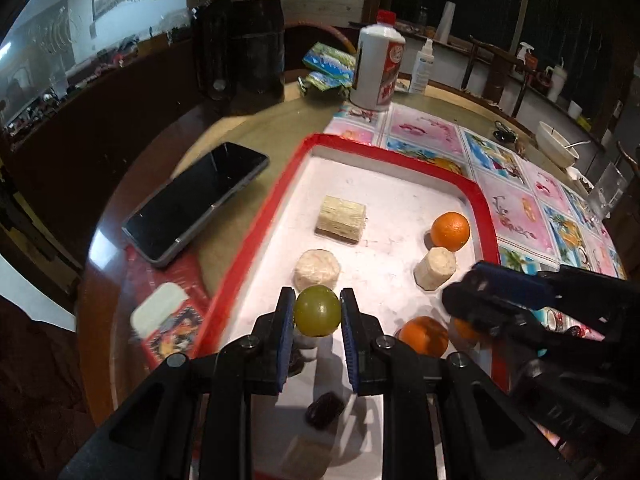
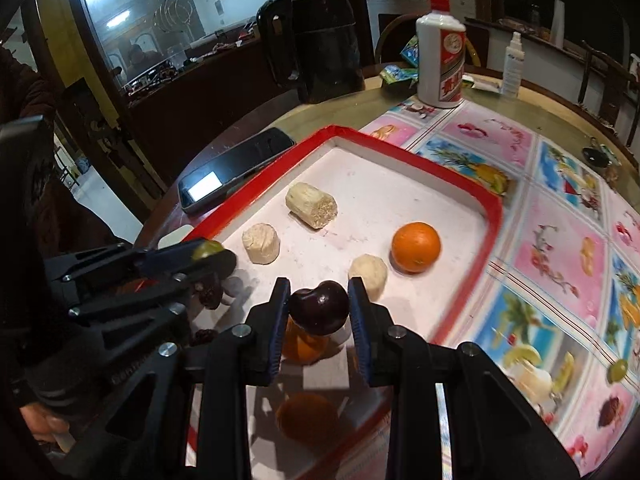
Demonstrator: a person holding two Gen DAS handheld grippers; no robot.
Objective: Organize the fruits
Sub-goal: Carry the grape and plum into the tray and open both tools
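The left gripper [image 1: 317,312] pinched a green grape [image 1: 317,311] above the red-rimmed tray [image 1: 486,208], near its 7 o'clock edge. The right gripper [image 2: 319,309] clamped a dark cherry [image 2: 319,307] over an orange [image 2: 302,346]. Both fruits were round and smooth; too little squeeze could let them roll free, too much could burst the grape.

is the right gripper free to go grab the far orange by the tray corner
Probably not yet: the right gripper is already shut on a dark cherry. The path itself looks open; the orange sits just ahead in the tray, beside a sugarcane piece.
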